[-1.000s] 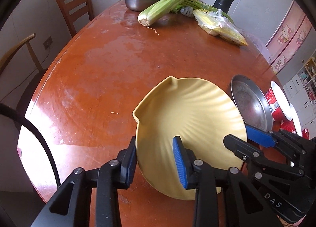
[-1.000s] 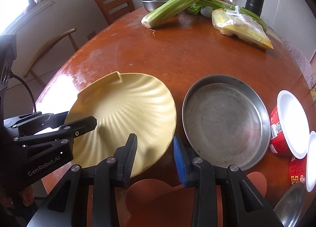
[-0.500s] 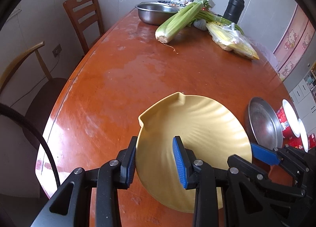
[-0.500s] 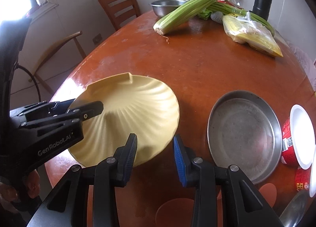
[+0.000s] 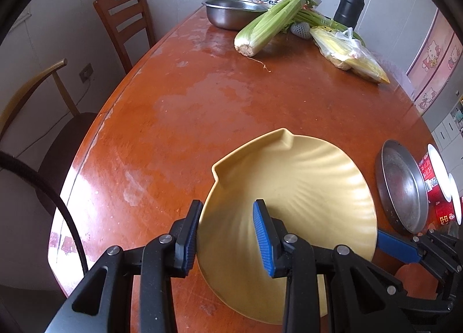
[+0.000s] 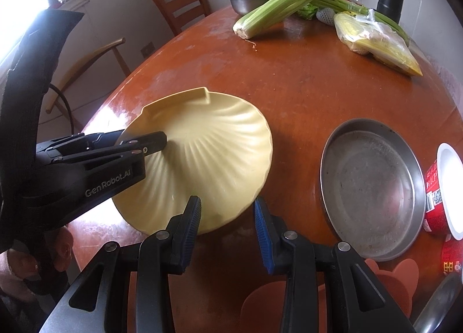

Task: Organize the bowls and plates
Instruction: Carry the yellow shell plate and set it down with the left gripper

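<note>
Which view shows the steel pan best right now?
Right wrist: the steel pan sits nearly whole and unobstructed, its inside visible, right of the yellow shell plate. Left wrist shows the pan only squeezed at the right edge.
</note>
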`<state>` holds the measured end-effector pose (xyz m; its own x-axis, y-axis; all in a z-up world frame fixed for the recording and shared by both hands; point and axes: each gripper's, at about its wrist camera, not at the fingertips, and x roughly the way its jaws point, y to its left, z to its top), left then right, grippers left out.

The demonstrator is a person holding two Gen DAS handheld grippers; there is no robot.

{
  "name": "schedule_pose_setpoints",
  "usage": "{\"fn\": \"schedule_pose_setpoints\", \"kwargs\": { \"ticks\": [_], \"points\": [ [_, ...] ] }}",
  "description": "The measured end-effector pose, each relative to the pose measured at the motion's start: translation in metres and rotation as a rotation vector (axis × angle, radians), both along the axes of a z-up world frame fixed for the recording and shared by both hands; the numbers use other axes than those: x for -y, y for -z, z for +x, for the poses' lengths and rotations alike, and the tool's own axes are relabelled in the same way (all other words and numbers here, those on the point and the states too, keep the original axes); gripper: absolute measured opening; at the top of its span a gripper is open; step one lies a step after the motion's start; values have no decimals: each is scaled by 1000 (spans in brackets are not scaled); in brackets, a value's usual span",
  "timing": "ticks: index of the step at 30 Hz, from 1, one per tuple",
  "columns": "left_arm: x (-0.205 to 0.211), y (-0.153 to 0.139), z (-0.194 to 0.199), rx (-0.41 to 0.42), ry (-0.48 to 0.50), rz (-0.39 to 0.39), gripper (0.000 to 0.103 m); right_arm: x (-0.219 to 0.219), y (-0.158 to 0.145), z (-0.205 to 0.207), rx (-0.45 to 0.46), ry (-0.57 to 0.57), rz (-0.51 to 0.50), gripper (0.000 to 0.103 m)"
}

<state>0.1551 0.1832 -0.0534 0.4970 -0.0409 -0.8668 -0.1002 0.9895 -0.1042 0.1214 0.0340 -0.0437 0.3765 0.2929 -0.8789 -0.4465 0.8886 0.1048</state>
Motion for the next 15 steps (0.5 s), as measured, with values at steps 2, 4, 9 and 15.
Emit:
{"fn": "schedule_pose_setpoints", "kwargs": {
  "ticks": [2,4,9,15],
  "points": [
    [2,1,2,0,4,-3,36,1,0,-3,-3,-3,-1,39],
    [6,0,4,5,12,7,36,4,0,-5,-7,1,3,40],
    [17,0,5,18,47,28,37,12,-1,-8,-3,17,5,40],
    [29,0,2,20,82,56,42,20,-2,-10,14,35,-2,40]
  ]
}}
